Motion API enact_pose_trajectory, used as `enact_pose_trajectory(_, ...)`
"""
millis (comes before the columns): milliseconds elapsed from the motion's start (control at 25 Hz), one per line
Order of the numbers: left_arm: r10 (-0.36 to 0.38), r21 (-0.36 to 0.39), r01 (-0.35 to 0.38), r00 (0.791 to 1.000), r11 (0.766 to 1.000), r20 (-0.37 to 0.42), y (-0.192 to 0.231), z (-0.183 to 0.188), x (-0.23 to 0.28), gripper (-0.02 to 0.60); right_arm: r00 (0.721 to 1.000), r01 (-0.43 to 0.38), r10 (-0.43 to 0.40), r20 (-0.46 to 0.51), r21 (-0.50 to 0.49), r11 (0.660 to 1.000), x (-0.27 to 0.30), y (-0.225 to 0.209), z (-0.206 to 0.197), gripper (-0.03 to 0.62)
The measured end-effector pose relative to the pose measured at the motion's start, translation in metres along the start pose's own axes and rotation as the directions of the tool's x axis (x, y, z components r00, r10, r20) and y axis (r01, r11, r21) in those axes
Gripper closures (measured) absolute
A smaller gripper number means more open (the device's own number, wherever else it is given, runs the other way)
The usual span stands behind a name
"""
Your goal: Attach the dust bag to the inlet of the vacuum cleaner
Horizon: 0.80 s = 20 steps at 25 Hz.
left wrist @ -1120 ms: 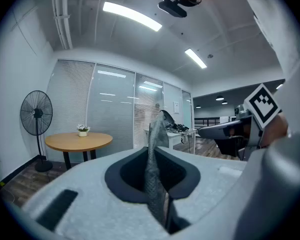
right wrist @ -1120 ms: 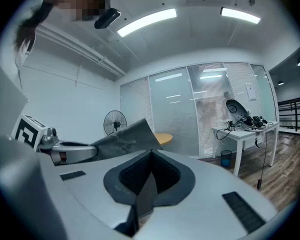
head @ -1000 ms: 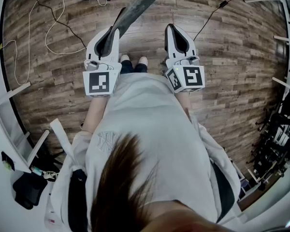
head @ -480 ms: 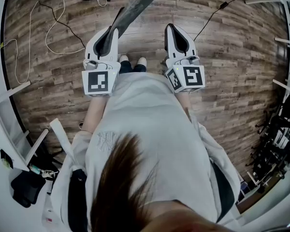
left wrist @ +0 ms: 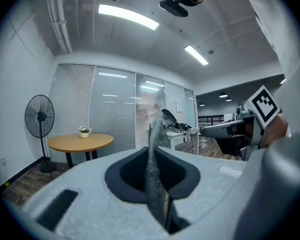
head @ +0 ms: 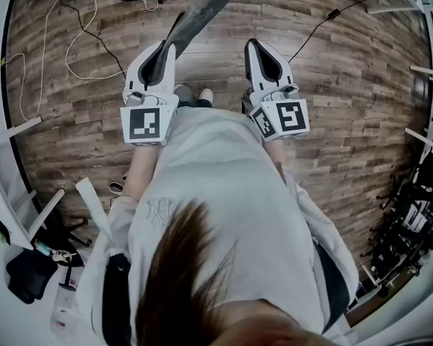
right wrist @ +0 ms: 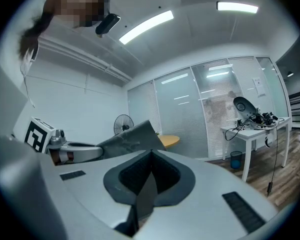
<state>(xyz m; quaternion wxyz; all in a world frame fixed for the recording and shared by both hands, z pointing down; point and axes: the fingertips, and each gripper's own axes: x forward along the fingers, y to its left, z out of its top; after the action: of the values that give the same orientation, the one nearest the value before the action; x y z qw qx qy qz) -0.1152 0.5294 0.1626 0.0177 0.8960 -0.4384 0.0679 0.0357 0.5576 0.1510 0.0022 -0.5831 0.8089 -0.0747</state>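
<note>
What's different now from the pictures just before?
Not much. The person shifted slightly, so the brown wooden floor slid a little in the head view. Nothing was grabbed or let go. The left claw still pinches the flat grey fabric dust bag, and the right claw stays shut and empty.

Head view steeply down, close over left gripper [head: 164, 46] and right gripper [head: 254, 44], gripper views along their own jaws, level into the room, both showing fan [left wrist: 40, 116] and round table [left wrist: 80, 141].
</note>
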Motion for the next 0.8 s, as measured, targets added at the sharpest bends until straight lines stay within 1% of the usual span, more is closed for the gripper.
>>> enact_pose_trajectory(160,-0.001,0.000,0.001,1.000,1.000,-0.006,-0.006,-0.003,0.004,0.541,1.000,-0.007,0.006,-0.014,-0.026,1.000,-0.004,-0.005,-0.004,0.591)
enact_pose_trajectory(400,-0.009,-0.003,0.009,1.000,1.000,-0.029,-0.002,-0.007,0.022,0.541,1.000,0.009,-0.009,-0.016,-0.019,1.000,0.008,-0.019,-0.005,0.591)
enact_pose_trajectory(480,-0.012,-0.008,0.012,0.999,1.000,-0.035,0.004,-0.009,0.031,0.541,1.000,0.012,-0.012,-0.015,-0.018,1.000,0.018,-0.024,-0.004,0.591)
enact_pose_trajectory(600,-0.037,-0.009,0.036,0.998,0.999,-0.041,0.018,-0.011,0.050,0.541,1.000,0.018,-0.018,-0.022,-0.007,1.000,0.041,-0.031,-0.002,0.591)
enact_pose_trajectory(800,-0.066,0.013,0.067,0.996,0.998,-0.062,0.055,-0.013,0.088,0.541,0.999,0.033,-0.032,-0.026,0.018,0.999,0.094,-0.046,0.005,0.591)
